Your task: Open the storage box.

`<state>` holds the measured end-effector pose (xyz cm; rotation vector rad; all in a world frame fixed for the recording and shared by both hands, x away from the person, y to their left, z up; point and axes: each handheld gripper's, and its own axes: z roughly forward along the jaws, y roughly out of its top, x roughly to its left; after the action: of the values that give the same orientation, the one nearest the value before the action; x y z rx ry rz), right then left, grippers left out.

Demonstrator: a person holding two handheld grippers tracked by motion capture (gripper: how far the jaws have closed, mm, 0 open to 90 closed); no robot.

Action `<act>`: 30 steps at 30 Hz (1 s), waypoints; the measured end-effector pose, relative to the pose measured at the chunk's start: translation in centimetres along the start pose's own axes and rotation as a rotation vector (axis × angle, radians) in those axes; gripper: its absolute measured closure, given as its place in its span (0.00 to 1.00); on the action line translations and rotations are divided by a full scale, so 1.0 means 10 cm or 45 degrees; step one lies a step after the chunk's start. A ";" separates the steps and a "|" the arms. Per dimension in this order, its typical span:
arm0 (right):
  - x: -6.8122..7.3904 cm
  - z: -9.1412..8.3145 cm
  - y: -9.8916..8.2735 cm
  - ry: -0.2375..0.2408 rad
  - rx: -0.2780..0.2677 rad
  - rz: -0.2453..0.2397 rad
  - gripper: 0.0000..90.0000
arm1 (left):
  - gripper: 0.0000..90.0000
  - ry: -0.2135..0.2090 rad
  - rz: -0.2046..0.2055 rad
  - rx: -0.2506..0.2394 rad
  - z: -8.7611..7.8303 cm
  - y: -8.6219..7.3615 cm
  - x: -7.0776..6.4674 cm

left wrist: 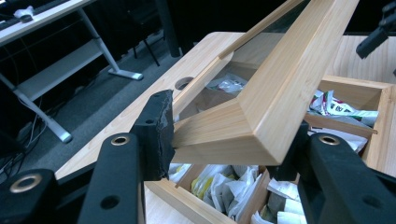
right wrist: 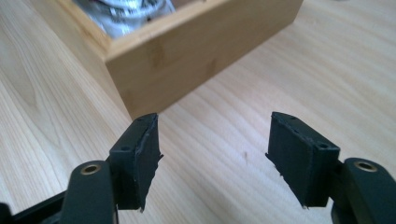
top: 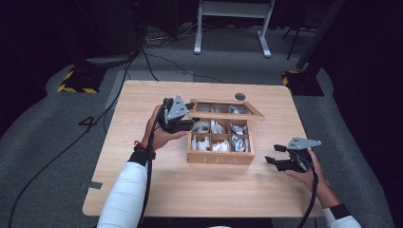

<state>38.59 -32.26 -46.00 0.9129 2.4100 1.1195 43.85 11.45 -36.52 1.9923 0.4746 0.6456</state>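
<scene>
- Wooden tea box (top: 219, 157) at mid surface (top: 157, 190), open, compartments packed with sachets (top: 217, 128).
- Glass-paned lid (top: 225, 109) raised over box's far edge, long axis parallel to box front.
- Left claw (top: 190, 122) at box's left, clamped on lid's near-left corner (left wrist: 243, 135); one pad (left wrist: 161, 135) pressed on frame, opposite pad mostly behind the wood.
- Right claw (top: 271, 160) just right of box's front-right corner (right wrist: 135, 79), low over surface, spread wide, empty, apart from box wall.
- Likely next: lid swung on hinge line; left hand nearer.
- Hinges hidden; sachet print unreadable; front lettering faint.
</scene>
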 end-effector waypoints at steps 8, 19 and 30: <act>-0.02 0.06 -0.15 0.020 0.032 0.029 0.38 | 0.60 -0.002 -0.036 -0.030 0.02 0.06 0.11; -0.04 0.11 -0.26 0.056 0.033 0.044 0.37 | 0.61 -0.022 -0.091 -0.056 0.05 0.15 0.26; -0.02 0.16 -0.36 0.110 0.026 0.050 0.34 | 0.62 -0.012 -0.127 -0.065 0.10 0.25 0.41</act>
<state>38.06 -33.26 -49.76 0.9404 2.4866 1.1735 47.82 11.88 -33.71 1.9100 0.5429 0.5805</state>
